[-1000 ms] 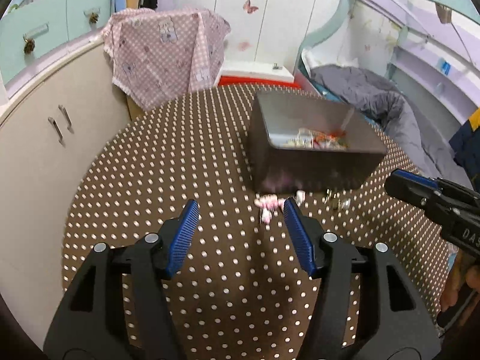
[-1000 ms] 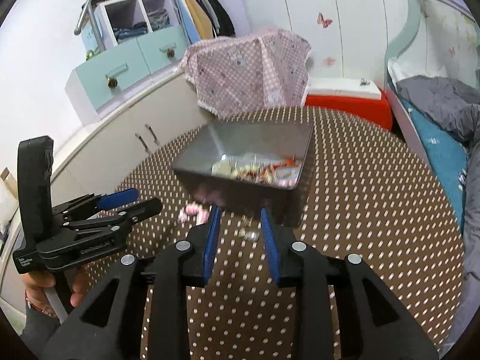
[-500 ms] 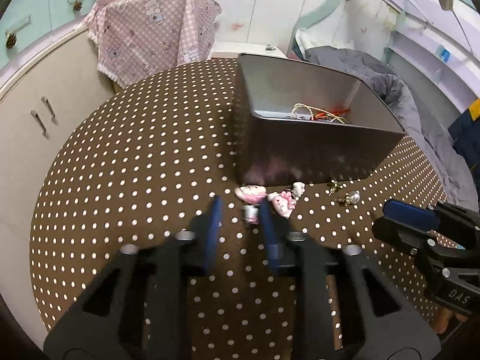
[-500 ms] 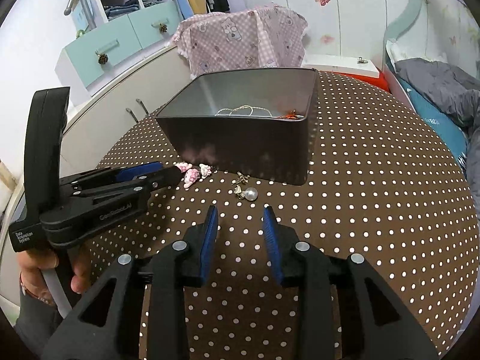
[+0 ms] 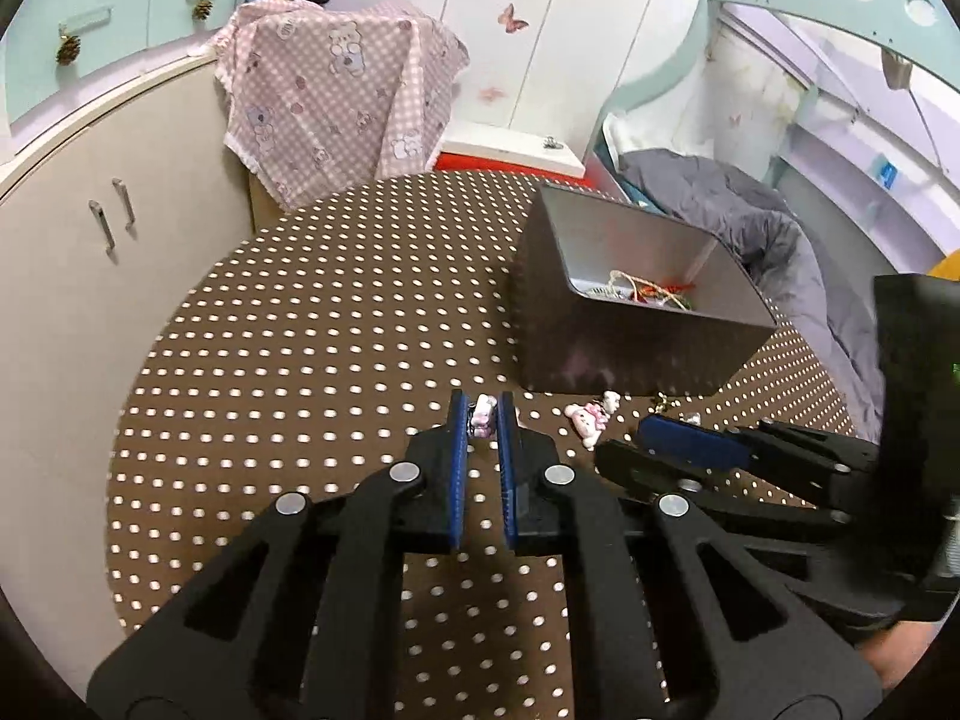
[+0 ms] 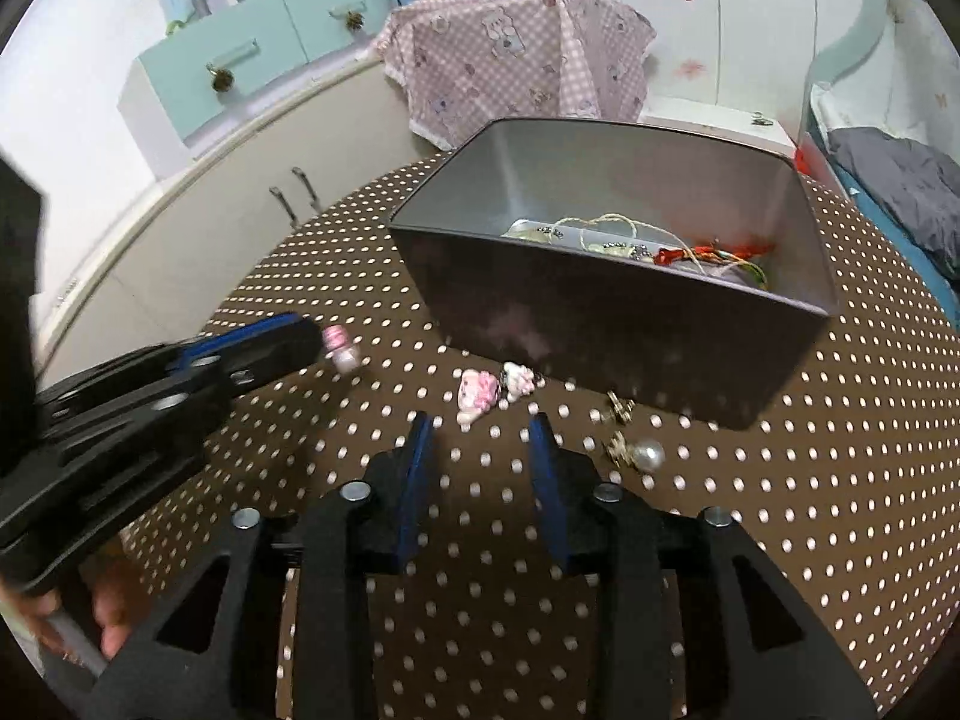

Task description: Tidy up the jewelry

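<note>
My left gripper [image 5: 480, 405] is shut on a small pink-and-white charm [image 5: 483, 414], held above the polka-dot table; it shows in the right wrist view [image 6: 339, 348] at the left gripper's tip [image 6: 312, 339]. A grey metal box [image 5: 636, 324] [image 6: 630, 282] holds several cords and beads [image 6: 660, 246]. In front of it lie two pink kitty charms [image 6: 480, 396] [image 5: 588, 420], a gold clip [image 6: 618, 408] and a pearl earring [image 6: 645, 455]. My right gripper [image 6: 480, 438] is open, just short of the kitty charms, and appears in the left wrist view [image 5: 648, 438].
The round table has a brown cloth with white dots [image 5: 300, 360]. A pink checked cloth [image 5: 336, 90] hangs over a chair behind it. A beige cabinet [image 5: 90, 252] stands on the left and a bed with a grey quilt [image 5: 780, 252] on the right.
My left gripper closed on the pink charm and lifted it off the table, moving left. My right gripper moved forward toward the kitty charms and opened wider.
</note>
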Demonstrator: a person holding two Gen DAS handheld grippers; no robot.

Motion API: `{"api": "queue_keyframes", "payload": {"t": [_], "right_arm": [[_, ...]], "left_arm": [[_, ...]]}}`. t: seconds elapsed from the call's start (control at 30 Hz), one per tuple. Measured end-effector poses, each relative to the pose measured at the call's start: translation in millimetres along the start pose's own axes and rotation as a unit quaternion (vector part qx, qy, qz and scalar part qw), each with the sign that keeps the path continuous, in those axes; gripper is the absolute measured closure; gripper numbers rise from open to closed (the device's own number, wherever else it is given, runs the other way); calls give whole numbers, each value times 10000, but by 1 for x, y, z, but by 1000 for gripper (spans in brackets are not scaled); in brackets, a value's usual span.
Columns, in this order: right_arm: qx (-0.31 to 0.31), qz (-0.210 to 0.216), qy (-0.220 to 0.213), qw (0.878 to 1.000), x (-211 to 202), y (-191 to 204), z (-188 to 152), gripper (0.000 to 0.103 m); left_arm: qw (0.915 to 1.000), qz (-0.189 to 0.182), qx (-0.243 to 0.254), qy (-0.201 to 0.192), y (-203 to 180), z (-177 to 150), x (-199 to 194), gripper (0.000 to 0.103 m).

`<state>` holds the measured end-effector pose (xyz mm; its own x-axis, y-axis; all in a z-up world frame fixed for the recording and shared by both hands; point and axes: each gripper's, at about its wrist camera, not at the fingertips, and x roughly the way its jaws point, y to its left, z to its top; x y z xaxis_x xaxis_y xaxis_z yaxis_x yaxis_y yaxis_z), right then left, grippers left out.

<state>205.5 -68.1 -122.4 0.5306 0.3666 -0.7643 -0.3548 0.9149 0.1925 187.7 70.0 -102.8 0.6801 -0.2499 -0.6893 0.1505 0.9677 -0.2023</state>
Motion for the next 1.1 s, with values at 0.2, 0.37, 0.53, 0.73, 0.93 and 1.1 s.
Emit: {"api": "queue_keyframes", "payload": {"t": [0.2, 0.37, 0.53, 0.73, 0.93, 1.1], "right_arm": [[-39, -497, -12, 9988, 14, 8, 8, 57], [-373, -871, -80, 9955, 18, 16, 2, 67], [-197, -395, -140, 9989, 7, 3, -4, 98], [153, 194, -305, 9992, -22, -14, -11, 98], [255, 437, -709, 9962, -61, -25, -9, 98], [375, 442, -1071, 9926, -85, -39, 1, 98]], "left_arm": [[10000, 16, -50, -2, 7, 1, -2, 93], [10000, -47, -66, 42, 3, 0, 2, 93], [9996, -289, -65, 20, -3, 6, 0, 93], [9980, -628, -80, -34, -17, 21, -6, 93], [9952, -962, 55, -146, -40, 38, -12, 93], [9957, -902, 130, -165, -54, 50, -1, 93]]}}
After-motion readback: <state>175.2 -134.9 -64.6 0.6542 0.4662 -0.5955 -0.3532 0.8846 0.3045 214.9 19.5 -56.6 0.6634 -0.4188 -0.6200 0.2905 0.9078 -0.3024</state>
